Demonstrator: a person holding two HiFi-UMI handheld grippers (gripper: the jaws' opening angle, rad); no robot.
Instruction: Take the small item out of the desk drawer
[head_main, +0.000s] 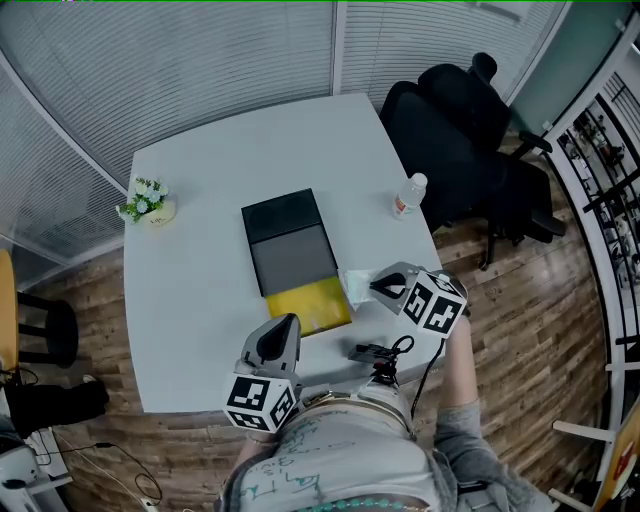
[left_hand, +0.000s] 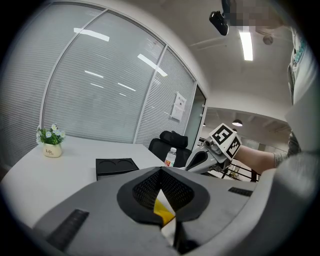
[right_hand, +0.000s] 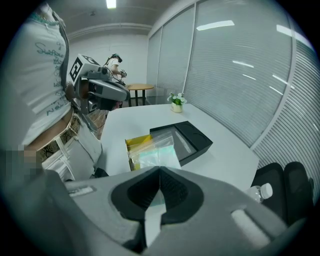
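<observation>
drawer (head_main: 308, 305) open | bag (right_hand: 157, 152) in right gripper (right_hand: 160, 176) | bottle (head_main: 408, 195), flowerpot (head_main: 148, 203) at table (head_main: 200, 300) edges

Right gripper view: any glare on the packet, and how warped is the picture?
Right gripper view: packet evenly lit, no strong glare; ceiling lights mirror on the glass wall; fisheye bends its frames, corners black. Head view: sharp, table edges bowed.

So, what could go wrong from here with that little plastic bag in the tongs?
The thin clear plastic packet is pinched only near one end by the right tongs, so it might slip out. The clear plastic water bottle stands close to the table edge on that side; a wide swing could topple it. The open yellow drawer, right by the left tongs, could get bumped.
</observation>
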